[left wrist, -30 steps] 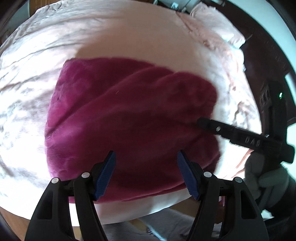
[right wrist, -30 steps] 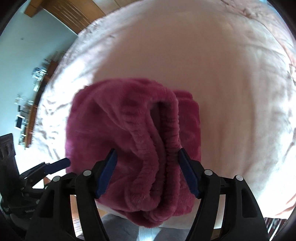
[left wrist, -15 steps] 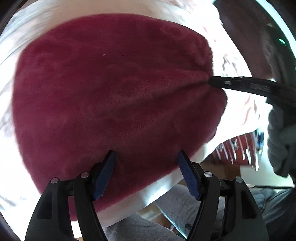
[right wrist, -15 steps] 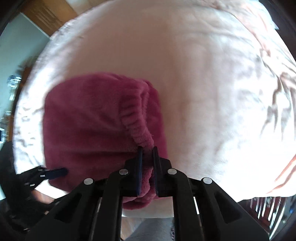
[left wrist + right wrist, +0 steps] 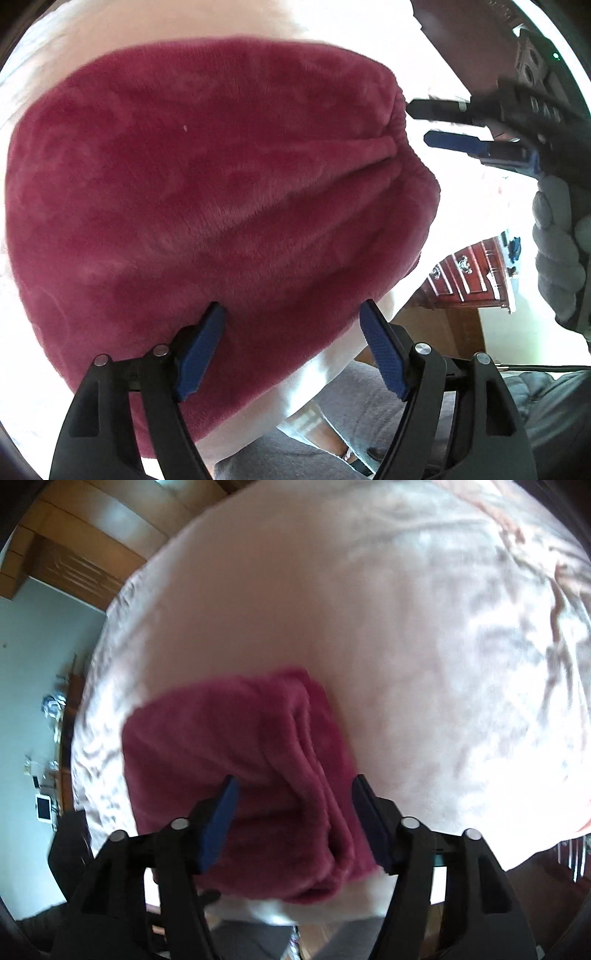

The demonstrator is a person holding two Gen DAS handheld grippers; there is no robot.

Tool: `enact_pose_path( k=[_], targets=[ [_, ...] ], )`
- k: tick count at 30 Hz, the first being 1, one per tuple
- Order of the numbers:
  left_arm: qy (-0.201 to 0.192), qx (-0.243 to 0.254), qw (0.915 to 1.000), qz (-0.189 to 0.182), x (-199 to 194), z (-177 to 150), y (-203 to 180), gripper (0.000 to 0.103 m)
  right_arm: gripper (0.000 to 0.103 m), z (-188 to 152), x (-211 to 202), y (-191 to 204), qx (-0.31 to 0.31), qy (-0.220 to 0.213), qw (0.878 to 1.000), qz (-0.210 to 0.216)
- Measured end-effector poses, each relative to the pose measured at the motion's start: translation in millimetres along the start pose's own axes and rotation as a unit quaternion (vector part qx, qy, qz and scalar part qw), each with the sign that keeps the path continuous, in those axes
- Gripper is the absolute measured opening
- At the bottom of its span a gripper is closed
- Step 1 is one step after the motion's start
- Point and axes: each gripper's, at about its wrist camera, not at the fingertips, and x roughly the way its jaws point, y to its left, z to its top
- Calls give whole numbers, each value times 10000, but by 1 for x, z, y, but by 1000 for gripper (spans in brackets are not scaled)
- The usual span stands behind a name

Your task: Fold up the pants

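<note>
Near the front edge of the pale pink bed cover lies the folded pants, a thick magenta fleece bundle with its layered edges stacked on the right side, probably set there so both hands reach it easily. Above its near edge the left gripper tilts steeply downward, its jaws having just been opening, spread wide with nothing pinched between them. Beside the gathered waistband end, the right gripper also stands released after reopening, clear of the fleece, held in a gloved hand. Folding looks essentially finished.
</note>
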Motion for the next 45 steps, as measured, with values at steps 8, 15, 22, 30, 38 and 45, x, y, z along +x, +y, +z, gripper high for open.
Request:
enact_pose_path(
  k=[8, 15, 22, 30, 38, 45],
  targets=[
    [12, -62, 9998, 211, -5, -7, 15, 75, 65, 37, 40, 24, -160, -201, 9970, -731],
    [59, 183, 9991, 373, 10, -11, 4, 75, 65, 47, 55, 11, -242, -138, 9952, -935],
    [-2, 11, 9997, 263, 2, -8, 8, 75, 65, 10, -2, -6, -300, -122, 9989, -333],
    [-99, -127, 9992, 359, -6, -6, 7, 75, 65, -77, 0, -21, -1119, 900, 9895, -174],
    [-108, -44, 9991, 419, -2, -8, -8, 75, 64, -73, 36, -26, -1138, 632, 9886, -753],
    [2, 93, 9960, 891, 24, -7, -22, 77, 64, -47, 34, -57, -492, 248, 9939, -958]
  ],
)
